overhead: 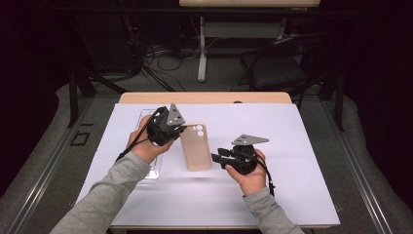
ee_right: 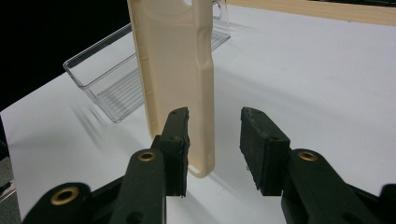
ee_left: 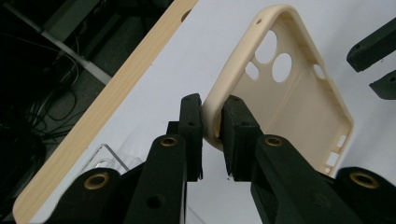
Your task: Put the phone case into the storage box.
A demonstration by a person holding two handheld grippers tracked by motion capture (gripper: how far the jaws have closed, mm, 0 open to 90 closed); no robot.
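A beige phone case (overhead: 196,146) is held up off the white table cover, camera holes at its far end. My left gripper (overhead: 182,130) is shut on the case's rim near that end; in the left gripper view its jaws (ee_left: 212,137) pinch the curved edge of the case (ee_left: 299,107), whose hollow inside faces the camera. My right gripper (overhead: 216,157) sits at the case's near right side. In the right gripper view it (ee_right: 215,144) stands open, with the case's lower corner (ee_right: 201,158) between the jaws, close to the left one, and the pads not pressing on it.
A clear plastic tray (overhead: 146,117) lies on the cover (overhead: 292,146) at the left, partly under my left hand; it is also seen as the tray (ee_right: 112,88) behind the case. The wooden table edge (ee_left: 107,102) runs along the far side. A dark chair (overhead: 277,68) stands beyond it.
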